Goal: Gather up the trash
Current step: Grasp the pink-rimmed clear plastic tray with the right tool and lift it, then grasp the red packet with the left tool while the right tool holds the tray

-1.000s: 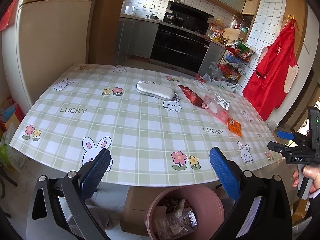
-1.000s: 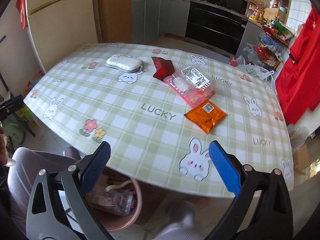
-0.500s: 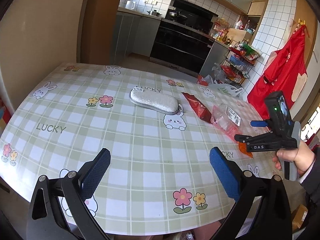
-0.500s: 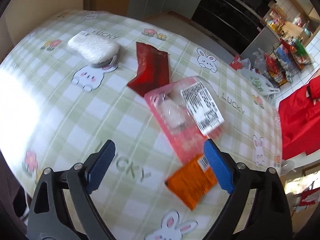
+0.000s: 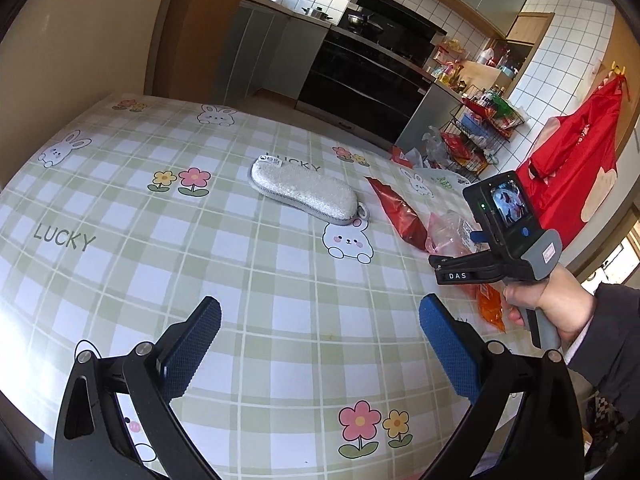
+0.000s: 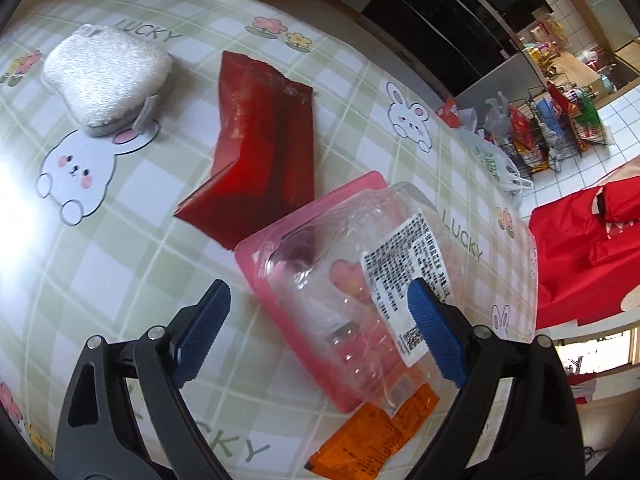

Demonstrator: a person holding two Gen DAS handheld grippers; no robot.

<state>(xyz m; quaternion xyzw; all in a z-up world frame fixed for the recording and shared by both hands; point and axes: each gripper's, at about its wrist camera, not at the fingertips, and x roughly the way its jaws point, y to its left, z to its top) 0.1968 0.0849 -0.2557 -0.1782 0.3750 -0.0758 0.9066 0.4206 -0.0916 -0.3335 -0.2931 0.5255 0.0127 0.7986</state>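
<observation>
Now lower the wide-open right tongs (image 6: 316, 320) around the clear pink tray (image 6: 360, 280), squeeze gently; keep wide left tongs (image 5: 320, 344) away at nine o'clock.

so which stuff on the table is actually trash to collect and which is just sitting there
Likely trash:
- pink plastic pack, lying between the open fingers of the right gripper
- red wrapper
- orange wrapper

Probably just lying about:
- white sponge
- tablecloth
- red apron on the wall

The left gripper is open and empty.
</observation>
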